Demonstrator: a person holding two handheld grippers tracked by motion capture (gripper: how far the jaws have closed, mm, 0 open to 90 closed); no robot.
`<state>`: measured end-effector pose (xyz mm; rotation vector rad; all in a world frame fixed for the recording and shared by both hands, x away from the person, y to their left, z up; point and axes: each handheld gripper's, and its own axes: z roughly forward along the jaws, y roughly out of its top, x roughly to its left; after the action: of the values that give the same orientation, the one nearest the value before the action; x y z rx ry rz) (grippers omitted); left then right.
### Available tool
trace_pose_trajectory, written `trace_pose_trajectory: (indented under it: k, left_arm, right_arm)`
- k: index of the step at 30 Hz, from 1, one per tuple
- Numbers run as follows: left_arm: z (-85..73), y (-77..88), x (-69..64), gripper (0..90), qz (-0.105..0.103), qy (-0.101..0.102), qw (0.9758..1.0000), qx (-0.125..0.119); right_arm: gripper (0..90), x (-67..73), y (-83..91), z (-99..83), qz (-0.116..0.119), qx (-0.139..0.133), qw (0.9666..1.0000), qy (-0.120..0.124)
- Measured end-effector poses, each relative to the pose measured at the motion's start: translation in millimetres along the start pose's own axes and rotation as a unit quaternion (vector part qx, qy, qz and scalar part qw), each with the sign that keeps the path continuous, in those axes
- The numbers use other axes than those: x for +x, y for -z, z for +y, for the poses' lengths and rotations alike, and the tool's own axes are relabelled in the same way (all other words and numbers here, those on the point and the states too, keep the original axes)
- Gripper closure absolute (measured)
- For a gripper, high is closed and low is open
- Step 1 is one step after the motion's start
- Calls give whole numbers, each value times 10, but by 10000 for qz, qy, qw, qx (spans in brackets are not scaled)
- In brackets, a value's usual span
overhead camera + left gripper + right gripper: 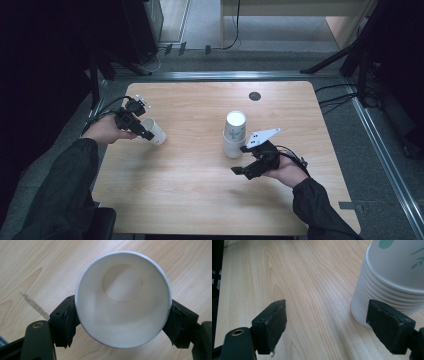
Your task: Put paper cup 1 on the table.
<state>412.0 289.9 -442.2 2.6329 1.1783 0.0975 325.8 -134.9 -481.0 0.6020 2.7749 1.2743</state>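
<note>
We are keeping our right gripper with fingers apart, just at five o'clock of the cup stack mid-desk. At nine o'clock, our left gripper is clamping a single paper cup, tilted, its mouth facing us.

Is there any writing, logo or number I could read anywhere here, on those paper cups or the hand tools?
No readable text anywhere.
Stack of cups: green leaf-like print, no words legible.
Single cup held in the left gripper: plain white inside, no lettering.
Right gripper: grey plate with dark dots, no characters.
</note>
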Motion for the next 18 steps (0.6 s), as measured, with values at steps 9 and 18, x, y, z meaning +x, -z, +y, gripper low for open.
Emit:
trace_pose_trajectory:
  k: [9, 18]
  left_arm:
    - [55, -106, 43, 229, 281, 99, 9990, 339]
    - [108, -150, 23, 220, 367, 58, 9981, 498]
  right_arm:
    - [172, 5, -10, 2, -3, 19, 10000, 10]
    - [172, 5, -9, 2, 1, 23, 10000, 15]
